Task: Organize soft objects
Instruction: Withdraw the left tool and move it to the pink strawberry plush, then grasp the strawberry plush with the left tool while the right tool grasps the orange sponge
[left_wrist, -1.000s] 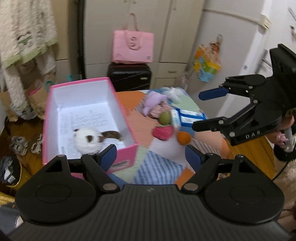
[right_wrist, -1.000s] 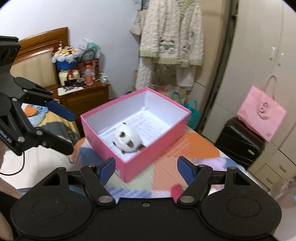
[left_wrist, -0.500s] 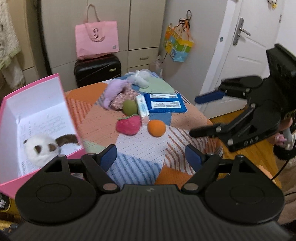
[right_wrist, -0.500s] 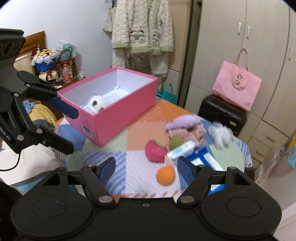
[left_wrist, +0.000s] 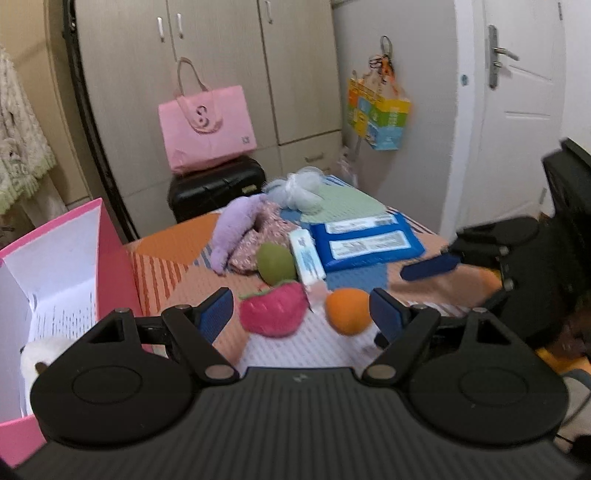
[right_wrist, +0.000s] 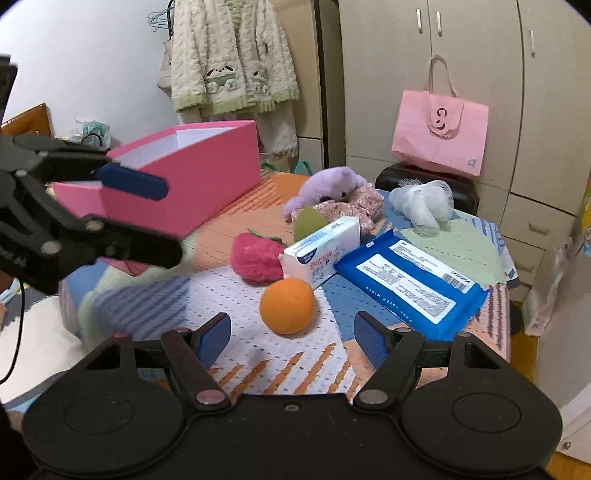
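A: From the left wrist camera, what shows?

B: The left gripper stands wide open with nothing between its blue pads. Past it, on the patchwork table, lie a pink strawberry toy and an orange ball, side by side. Behind them sit a green plush, a white tissue pack, a blue wipes pack, a purple plush on a floral cloth, and a white plush at the far end.

A: And the box?

B: The pink box is at the left edge, with a white-and-brown plush inside on printed paper. The right gripper shows at the right, blurred, empty.

A: The right wrist camera?

B: The right gripper is open too, holding nothing; the orange ball lies just ahead, between the lines of its pads but untouched. The strawberry toy touches the tissue pack, which leans on the wipes pack. The purple plush and white plush lie farther back.

A: The left gripper there?

B: The left gripper is at the left, jaws apart and empty, in front of the pink box. A pink bag stands on a black suitcase behind.
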